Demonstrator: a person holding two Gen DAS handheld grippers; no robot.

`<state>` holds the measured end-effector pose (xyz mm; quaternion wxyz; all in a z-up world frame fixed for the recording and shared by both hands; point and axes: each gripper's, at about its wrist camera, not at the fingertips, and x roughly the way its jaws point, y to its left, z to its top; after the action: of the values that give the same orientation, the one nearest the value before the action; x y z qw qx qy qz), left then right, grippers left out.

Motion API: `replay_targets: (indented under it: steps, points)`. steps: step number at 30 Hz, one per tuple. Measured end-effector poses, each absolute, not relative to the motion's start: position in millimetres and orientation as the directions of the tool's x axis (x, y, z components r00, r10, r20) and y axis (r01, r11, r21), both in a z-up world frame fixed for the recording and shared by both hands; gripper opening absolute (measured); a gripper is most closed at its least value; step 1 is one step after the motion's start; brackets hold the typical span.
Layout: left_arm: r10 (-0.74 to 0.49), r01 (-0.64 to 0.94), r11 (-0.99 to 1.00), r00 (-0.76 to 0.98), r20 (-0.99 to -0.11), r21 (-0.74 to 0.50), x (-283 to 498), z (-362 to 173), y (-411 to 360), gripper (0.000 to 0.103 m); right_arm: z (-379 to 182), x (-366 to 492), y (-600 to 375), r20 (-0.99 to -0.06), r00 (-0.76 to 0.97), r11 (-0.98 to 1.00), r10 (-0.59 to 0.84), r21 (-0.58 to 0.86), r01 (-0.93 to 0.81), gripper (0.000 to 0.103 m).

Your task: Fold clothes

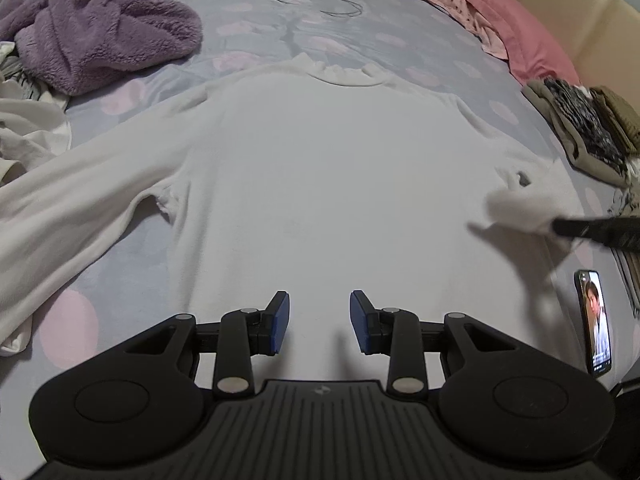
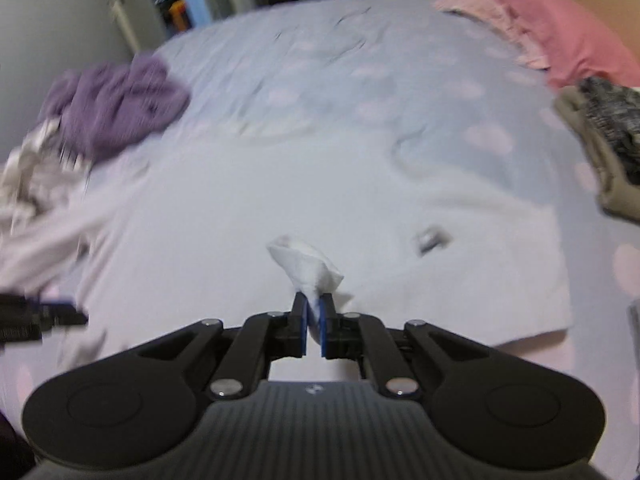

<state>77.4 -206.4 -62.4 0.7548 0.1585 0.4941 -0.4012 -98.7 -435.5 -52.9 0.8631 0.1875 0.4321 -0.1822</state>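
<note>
- white fleece top [image 1: 320, 184] lies spread flat across the middle of the bed [image 1: 256, 12], collar toward the far edge, hem toward the near edge under the left gripper [image 1: 319, 322].
- its one long sleeve [image 1: 80, 200] runs out flat toward the bed's left edge; the cuff reaches the near-left corner.
- left gripper hangs over the hem with its blue pads apart and nothing between them.
- right gripper [image 2: 315, 322] is clamped on the cuff of the other sleeve [image 2: 306, 264], the white cloth bunched up and sticking out past the fingertips, lifted off the body of the top; in the left wrist view it shows as a blurred white lump at the top's right side.
- a small dark mark [image 2: 430, 240] sits on the top near that sleeve's shoulder; what it is cannot be told.
- purple fluffy garment [image 1: 100, 28] is heaped at the far-left corner, with pale crumpled clothes [image 1: 28, 128] just beside it along the left edge.
- pink pillow [image 1: 508, 20] lies along the far-right edge; a pile of folded dark and olive clothes [image 1: 588, 128] sits on the right edge, near the top's shoulder.
- phone [image 1: 596, 324] with a lit screen lies at the near-right edge, beside the hem.
- a thin dark cord [image 1: 336, 0] loops on the sheet beyond the collar, where the bed is otherwise open.
</note>
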Motion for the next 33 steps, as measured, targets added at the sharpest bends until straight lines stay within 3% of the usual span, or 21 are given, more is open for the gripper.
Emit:
replay_targets:
  steps: [8,11,14,17,21,28,30,32,33]
  points:
    - [-0.465,0.764,0.614,0.148,-0.873,-0.197,67.5,-68.4,-222.9,0.031,-101.2,-92.1,-396.2,-0.881,0.457,0.933,-0.121,0.056,0.354,0.007]
    - [-0.488,0.768,0.595,0.110,-0.866,-0.238,59.9,-69.9,-236.8,0.032,-111.7,-89.4,-395.0,-0.891,0.439,0.946,-0.113,0.039,0.323,0.013]
    - [-0.505,0.767,0.578,0.067,-0.861,-0.279,51.4,-75.6,-253.5,0.040,-112.6,-93.7,-391.4,-0.896,0.439,0.956,-0.067,0.067,0.284,0.034]
    - [-0.509,0.766,0.567,0.034,-0.860,-0.305,43.9,-82.3,-271.3,0.040,-106.0,-101.2,-378.1,-0.895,0.446,0.967,-0.024,0.092,0.236,0.037]
    - [-0.495,0.771,0.559,0.014,-0.869,-0.306,35.9,-90.7,-296.8,0.040,-105.8,-112.5,-361.9,-0.915,0.400,0.972,-0.055,0.043,0.232,0.051]
    - [-0.441,0.812,0.523,-0.002,-0.897,-0.259,23.1,-105.3,-343.5,0.041,-117.0,-118.1,-360.0,-0.949,0.308,0.975,-0.073,-0.002,0.224,0.057]
    - [-0.408,0.822,0.516,-0.014,-0.913,-0.243,20.3,-113.3,-354.3,0.040,-117.0,-117.5,-360.7,-0.952,0.297,0.977,-0.066,-0.001,0.214,0.058]
    - [-0.390,0.830,0.506,-0.023,-0.920,-0.235,16.7,-119.9,-361.0,0.029,-116.8,-115.1,-360.7,-0.956,0.289,0.980,-0.054,0.005,0.201,0.059]
    - [-0.383,0.836,0.503,-0.012,-0.924,-0.219,14.2,-122.0,-363.0,0.028,-117.1,-114.4,-360.7,-0.957,0.286,0.981,-0.053,0.003,0.194,0.059]
